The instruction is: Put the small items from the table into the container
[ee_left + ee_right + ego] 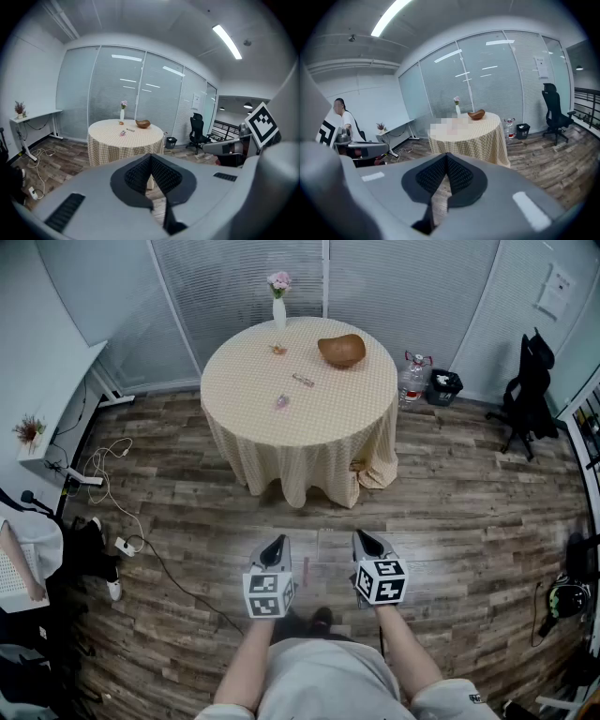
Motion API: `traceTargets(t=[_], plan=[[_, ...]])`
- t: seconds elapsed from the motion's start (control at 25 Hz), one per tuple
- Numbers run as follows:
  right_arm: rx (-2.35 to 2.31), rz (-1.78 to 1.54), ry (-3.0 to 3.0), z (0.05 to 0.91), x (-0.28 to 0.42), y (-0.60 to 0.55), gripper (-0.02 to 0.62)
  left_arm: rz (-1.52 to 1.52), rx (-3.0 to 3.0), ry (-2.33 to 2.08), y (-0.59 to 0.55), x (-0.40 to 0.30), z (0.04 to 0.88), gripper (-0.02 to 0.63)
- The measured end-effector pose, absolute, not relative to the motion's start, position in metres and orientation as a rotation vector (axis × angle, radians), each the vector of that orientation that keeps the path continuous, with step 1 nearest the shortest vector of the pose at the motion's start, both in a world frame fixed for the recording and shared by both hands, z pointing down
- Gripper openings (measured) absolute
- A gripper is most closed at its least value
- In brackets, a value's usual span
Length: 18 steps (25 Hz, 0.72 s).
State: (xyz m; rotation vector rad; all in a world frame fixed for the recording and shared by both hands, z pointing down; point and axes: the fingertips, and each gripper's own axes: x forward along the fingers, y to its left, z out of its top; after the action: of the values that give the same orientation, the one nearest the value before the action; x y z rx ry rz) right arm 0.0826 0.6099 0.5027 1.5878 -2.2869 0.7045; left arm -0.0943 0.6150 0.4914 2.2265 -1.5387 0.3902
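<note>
Round table (248, 381): one wooden bowl (341, 350), one vase (278, 311), three small items (282, 401); left gripper (275, 543), right gripper (365, 539) closed, empty.

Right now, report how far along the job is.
Done: nothing. The bowl looks empty, and three items lie on the table. In hand: nothing. The left gripper and right gripper are shut and empty, well short of the table. Left: all three items.

A shallow brown wooden bowl (341, 350) stands upright in the upper middle of the frame, on the right part of the round table (253, 418). Three small items lie apart to its left: a reddish piece (278, 349), a slim stick (303, 380), and lowest a pinkish piece (282, 401).
</note>
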Motion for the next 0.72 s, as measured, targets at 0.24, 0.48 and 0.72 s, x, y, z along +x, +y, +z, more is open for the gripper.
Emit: traceTargets(t=[0.24, 0.48, 0.72], plan=[[1.578, 0.699, -2.295, 0.504, 0.075, 0.607, 0.0, 0.389, 2.223, -1.54, 0.614, -0.1, 0.493, 0.006], [1.546, 0.741, -2.329, 0.505, 0.069, 0.606, 0.0, 0.382, 2.225, -1.546, 0.611, -0.102, 0.491, 0.006], [1.558, 0.714, -2.329, 0.502, 0.071, 0.601, 0.0, 0.377, 2.229, -1.543, 0.6, -0.1, 0.488, 0.006]])
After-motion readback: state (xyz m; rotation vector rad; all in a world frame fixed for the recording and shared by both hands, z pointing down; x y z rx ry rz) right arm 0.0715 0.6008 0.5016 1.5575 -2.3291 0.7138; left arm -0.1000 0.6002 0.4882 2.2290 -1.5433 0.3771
